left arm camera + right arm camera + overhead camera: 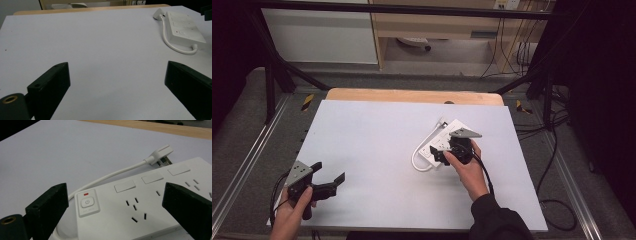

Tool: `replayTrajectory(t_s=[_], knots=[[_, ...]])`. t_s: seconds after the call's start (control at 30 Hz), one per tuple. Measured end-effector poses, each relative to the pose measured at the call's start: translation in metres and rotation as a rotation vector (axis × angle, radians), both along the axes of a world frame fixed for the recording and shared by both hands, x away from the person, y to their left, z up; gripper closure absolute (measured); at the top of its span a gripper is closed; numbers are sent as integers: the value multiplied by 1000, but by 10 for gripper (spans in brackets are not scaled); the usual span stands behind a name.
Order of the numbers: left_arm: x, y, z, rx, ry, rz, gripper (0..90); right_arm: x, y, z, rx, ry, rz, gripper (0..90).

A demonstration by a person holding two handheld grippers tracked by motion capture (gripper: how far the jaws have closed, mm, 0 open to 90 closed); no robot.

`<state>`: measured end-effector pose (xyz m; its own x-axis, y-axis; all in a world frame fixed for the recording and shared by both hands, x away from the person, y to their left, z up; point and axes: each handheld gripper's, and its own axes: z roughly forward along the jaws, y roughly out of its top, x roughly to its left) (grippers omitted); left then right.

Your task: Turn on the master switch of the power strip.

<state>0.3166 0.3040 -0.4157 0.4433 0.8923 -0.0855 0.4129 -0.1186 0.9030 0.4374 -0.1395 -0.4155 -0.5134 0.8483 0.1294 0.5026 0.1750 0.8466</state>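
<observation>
A white power strip [446, 141] lies on the matte white table [377, 150], right of centre and toward the far edge. The strip is a flat, smooth plastic slab with rounded corners. Its top carries a square power button [87, 202] with a small red light [86, 194] above it, a row of blank rectangular rocker switches [124, 185], and groups of narrow socket slots [135, 208]. A short, round white cord [110, 175] leaves the button end, loops along the strip's side and ends in an angular white plug [160, 153] lying just beside the far end of the strip. A strip of bare wood [412, 95] shows along the table's far edge.

The right gripper [443, 152], held in the right hand [468, 167], hovers directly over the strip with its blunt black jaws spread wide; in the right gripper view they straddle the button end and the first sockets, grasping nothing. Whether the jaws touch the strip cannot be told. A grey three-cornered plate [465, 133] tops this gripper and hides part of the strip in the high view.

The left gripper [331, 176], in the left hand [292, 215], rests near the table's near left corner, well apart from the strip, jaws likewise spread and empty. The right end of the strip is cut off in the right gripper view.
</observation>
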Motion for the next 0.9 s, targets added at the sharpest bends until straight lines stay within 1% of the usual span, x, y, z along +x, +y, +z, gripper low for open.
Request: replayTrajectory(t_s=[0.2, 0.37, 0.47, 0.63, 0.9], knots=[[0, 0, 0, -4, -2, -2, 62, -1, -7, 2, 0, -1, -7, 70], [0, 0, 0, -7, -1, -1, 61, -3, -13, 4, 8, -3, -11, 67], [0, 0, 0, -6, -1, 0, 61, -6, -19, 4, 23, -3, -8, 68], [0, 0, 0, -3, -4, -3, 61, -10, -31, 6, 40, -11, -21, 69], [0, 0, 0, -4, 0, -4, 61, -15, -46, 7, 44, -15, -36, 66]])
